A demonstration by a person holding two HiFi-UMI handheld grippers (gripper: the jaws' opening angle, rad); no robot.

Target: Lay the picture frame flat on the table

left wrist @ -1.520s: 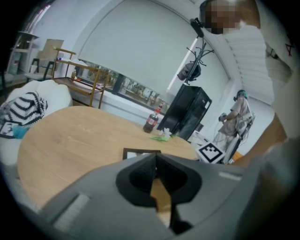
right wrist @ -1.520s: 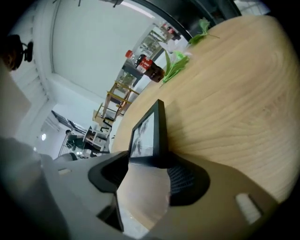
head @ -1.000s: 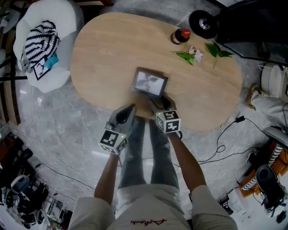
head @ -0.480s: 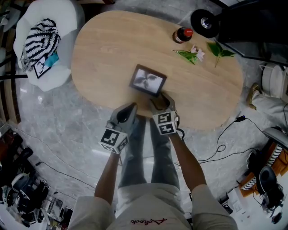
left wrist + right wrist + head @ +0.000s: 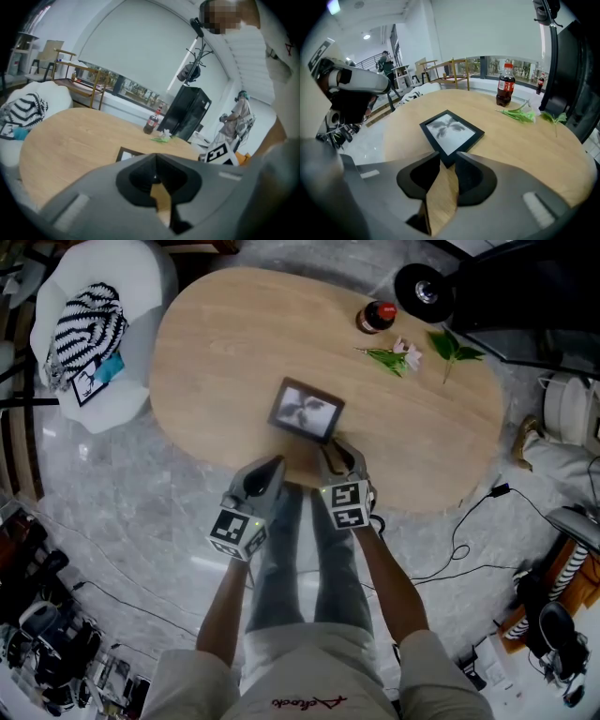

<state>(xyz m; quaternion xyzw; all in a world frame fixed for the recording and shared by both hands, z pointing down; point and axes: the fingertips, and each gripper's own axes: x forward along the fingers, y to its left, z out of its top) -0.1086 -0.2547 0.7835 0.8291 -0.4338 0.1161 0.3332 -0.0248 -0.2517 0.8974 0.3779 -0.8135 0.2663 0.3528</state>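
"Right gripper view first: where is the picture frame (image 5: 451, 131)?"

"Lying glass-up on the table (image 5: 525, 140), flat by the look of it. Its near corner is right at the tips of the right gripper (image 5: 447, 157). In the head view those tips sit at the frame's 5 o'clock corner."

"Clamped on it?"

"I'd say not. The jaws have just been closing and now stand at a narrow gap with bare wood showing through. The corner is at the tips, not pinched (a close call, mind)."

"And the left gripper (image 5: 270, 467)?"

"At the frame's 7 o'clock, over the table edge, tips together with nothing in them."

"So how to finish cleanly?"

"Draw the right one straight back toward 6 o'clock, low and level. If it snags that corner, the frame may skid or tip up. The bottle (image 5: 378, 315) at 1 o'clock is well clear."
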